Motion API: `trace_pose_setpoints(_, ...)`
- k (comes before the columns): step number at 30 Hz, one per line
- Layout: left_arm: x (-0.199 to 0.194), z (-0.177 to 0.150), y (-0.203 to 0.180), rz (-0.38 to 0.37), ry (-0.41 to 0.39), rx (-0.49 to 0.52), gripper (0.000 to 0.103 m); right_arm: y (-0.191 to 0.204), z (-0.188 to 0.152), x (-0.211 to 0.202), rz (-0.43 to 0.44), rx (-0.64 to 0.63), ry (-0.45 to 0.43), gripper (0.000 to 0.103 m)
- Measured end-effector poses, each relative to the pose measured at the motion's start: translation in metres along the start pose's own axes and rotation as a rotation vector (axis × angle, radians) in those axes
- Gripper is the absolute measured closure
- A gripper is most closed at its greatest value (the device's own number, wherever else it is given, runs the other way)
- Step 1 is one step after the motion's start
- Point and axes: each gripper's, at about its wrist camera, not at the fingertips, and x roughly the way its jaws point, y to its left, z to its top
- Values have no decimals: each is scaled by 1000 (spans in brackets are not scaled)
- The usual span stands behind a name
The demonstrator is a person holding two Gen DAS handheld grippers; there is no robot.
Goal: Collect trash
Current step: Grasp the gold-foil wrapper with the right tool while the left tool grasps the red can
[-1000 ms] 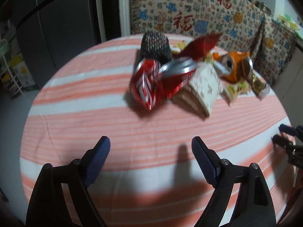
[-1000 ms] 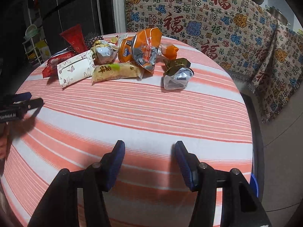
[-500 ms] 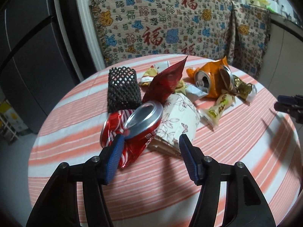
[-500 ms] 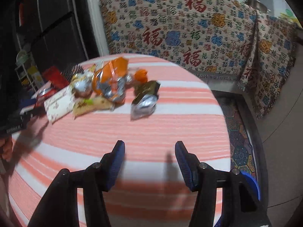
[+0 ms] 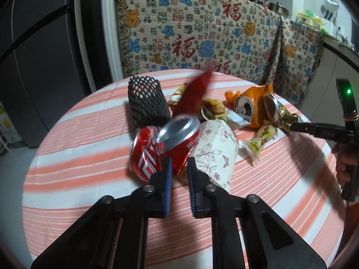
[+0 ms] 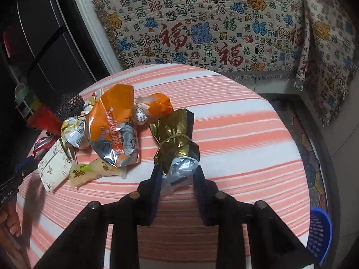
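Note:
A pile of trash lies on the round striped table. My left gripper is shut on the lower edge of a crushed red can. A floral paper carton lies just right of it. My right gripper is closed around the silver end of a gold foil wrapper. An orange snack bag and a yellow wrapper lie left of the foil wrapper. The right gripper also shows at the right edge of the left wrist view.
A black foam net sleeve, a red wrapper and an orange crushed can lie behind the red can. A patterned cloth hangs behind the table. A blue basket stands on the floor at the right.
Both grippers moved forward to the trash and closed. The left one closed on the red can, the right one on the gold foil wrapper.

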Motion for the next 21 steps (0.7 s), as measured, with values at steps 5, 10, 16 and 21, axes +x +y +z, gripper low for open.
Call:
trace_pose_setpoints(5, -12, -8, 5, -2, 21, -6, 99, 10, -7, -22, 3, -45, -7, 76)
trace_pose_setpoints(10, -30, -20, 10, -71, 77, -6, 95, 13, -26, -45, 20, -99, 48, 76)
trace_pose_setpoints(16, -46, -20, -2, -68, 19, 50, 46, 14, -43, -55, 13, -147, 90, 76)
trace_pose_setpoints(21, -34, -11, -21, -25, -12, 128, 42, 10, -49, -56, 5, -145, 99, 76)
